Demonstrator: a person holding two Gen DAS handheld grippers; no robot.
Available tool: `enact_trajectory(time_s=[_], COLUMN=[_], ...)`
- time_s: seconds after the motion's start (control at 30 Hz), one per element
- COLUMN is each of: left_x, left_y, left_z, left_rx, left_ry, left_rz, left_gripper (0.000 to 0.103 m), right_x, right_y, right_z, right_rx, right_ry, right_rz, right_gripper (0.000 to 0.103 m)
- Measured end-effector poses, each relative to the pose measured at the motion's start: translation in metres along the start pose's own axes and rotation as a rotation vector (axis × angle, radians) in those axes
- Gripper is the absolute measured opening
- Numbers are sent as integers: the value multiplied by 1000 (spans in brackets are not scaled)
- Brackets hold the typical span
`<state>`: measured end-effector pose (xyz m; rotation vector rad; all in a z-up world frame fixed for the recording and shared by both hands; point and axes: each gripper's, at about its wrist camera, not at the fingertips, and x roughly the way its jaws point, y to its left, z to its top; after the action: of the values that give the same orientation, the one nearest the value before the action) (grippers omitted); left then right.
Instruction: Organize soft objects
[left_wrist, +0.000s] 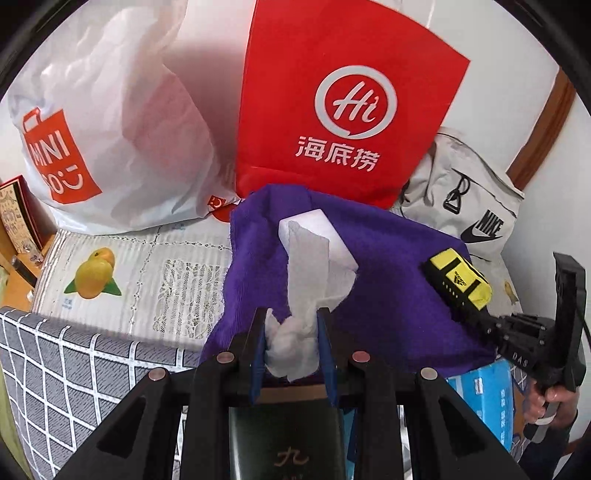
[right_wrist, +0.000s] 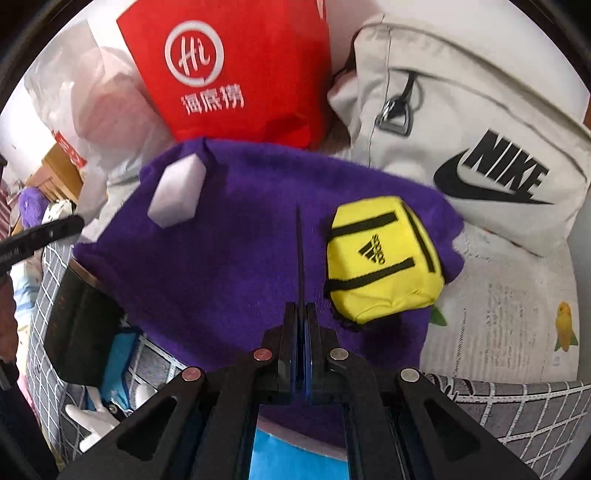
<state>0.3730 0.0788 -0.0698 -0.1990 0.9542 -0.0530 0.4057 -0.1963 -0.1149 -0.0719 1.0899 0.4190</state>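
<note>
Two soft things sit on the purple towel: a white sponge block and a small yellow pouch. My left gripper is clamped on a crumpled white tissue, whose free end trails up toward 12 o'clock and overlaps the block in the left wrist view. From my left wrist camera the pouch lies at 3 o'clock of the tissue, and my right gripper reaches in below it, with my hand on its handle at 4 o'clock.

Only my right wrist camera shows that my right gripper has its blue fingers pressed together with nothing between them, hanging over bare towel. There the pouch is at 2 o'clock of the tips and the block at 10 o'clock, well apart from each other. That view hides the tissue altogether.

Beyond the towel, at 12 o'clock, stands a red paper bag. A white shopping bag slumps at 10 o'clock of it in the left view, and a pale grey backpack fills the right view at 1 o'clock. Everything rests on a lace-patterned tablecloth printed with yellow fruit.
</note>
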Motion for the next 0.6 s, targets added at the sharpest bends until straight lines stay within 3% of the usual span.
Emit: enact_trajectory(time_s=[0.6], left_x=[54], left_y=[-1], left_z=[16], left_rx=[-36], left_ry=[100], left_rz=[15], left_gripper=[25], right_x=[16], right_y=[-14], right_z=[-3], right_rx=[17], right_ry=[53], right_rz=[7], right_gripper=[4])
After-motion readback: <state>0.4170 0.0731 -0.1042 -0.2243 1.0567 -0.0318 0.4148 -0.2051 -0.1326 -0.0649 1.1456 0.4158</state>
